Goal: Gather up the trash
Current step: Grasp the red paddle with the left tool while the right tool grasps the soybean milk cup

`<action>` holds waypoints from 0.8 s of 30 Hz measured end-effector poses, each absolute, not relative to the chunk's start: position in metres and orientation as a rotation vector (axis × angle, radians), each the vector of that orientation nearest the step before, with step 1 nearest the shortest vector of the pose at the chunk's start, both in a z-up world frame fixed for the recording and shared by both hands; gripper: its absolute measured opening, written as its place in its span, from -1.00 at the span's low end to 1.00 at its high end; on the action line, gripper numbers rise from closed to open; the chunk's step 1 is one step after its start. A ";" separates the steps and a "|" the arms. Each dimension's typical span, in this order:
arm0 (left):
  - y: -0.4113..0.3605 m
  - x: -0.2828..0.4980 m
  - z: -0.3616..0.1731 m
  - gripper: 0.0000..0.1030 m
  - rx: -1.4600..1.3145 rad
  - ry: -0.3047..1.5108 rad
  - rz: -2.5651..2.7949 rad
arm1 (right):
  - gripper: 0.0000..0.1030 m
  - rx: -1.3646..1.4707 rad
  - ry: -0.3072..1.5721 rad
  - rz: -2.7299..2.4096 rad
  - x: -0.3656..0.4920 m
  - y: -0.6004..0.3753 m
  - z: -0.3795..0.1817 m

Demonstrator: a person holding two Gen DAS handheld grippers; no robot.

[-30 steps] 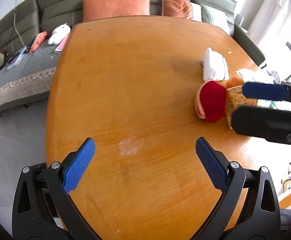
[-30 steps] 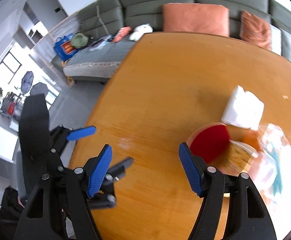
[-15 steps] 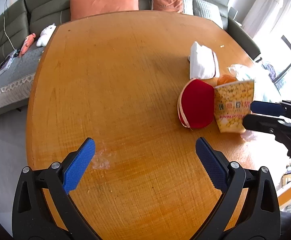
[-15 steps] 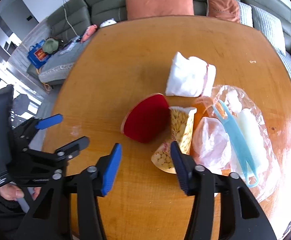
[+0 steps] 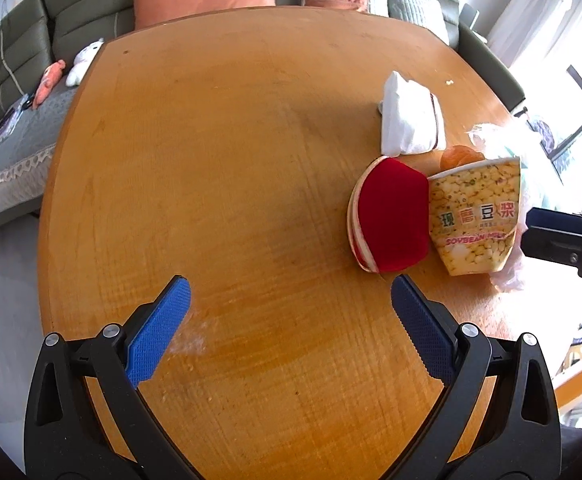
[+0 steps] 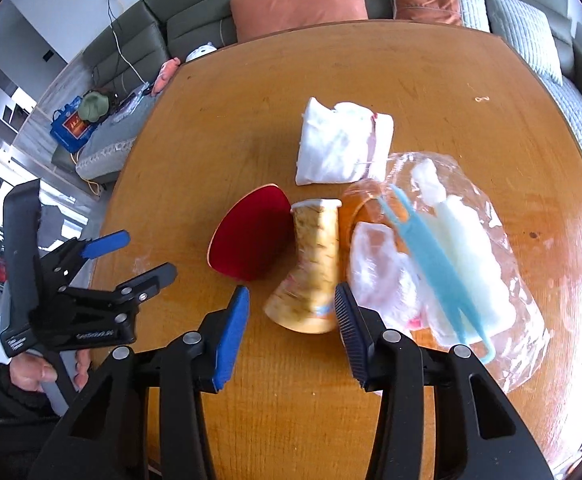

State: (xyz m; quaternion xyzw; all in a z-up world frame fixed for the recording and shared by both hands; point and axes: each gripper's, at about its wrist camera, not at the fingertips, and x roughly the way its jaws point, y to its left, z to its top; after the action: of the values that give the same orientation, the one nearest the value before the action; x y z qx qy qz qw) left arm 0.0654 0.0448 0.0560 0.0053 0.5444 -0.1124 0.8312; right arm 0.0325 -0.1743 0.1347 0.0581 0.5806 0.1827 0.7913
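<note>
Wooden table [image 6: 251,128] carries the trash in 1 cluster. At the left, the left gripper [image 5: 291,300] hangs spread wide over bare wood. Next come a red disc [image 6: 251,236], a crushed paper cup [image 6: 311,268] lying between the spread fingers of the right gripper [image 6: 291,312], white tissue [image 6: 343,148] behind, and a clear plastic bag [image 6: 503,264] rightmost.
</note>
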 end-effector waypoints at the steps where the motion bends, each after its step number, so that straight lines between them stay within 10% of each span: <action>1: 0.042 0.067 0.055 0.88 0.016 1.158 -0.245 | -0.08 0.126 1.250 0.393 0.033 -0.175 0.134; 24: 0.000 0.108 0.039 0.88 0.098 1.215 -0.345 | -0.57 0.240 1.140 0.387 0.076 -0.183 0.144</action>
State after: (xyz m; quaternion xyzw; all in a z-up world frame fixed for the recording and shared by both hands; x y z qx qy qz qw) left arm 0.1083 -0.0002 0.0394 0.0457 0.5677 -0.1610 0.8060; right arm 0.0762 -0.1828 0.1435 0.1128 0.5349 0.1815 0.8174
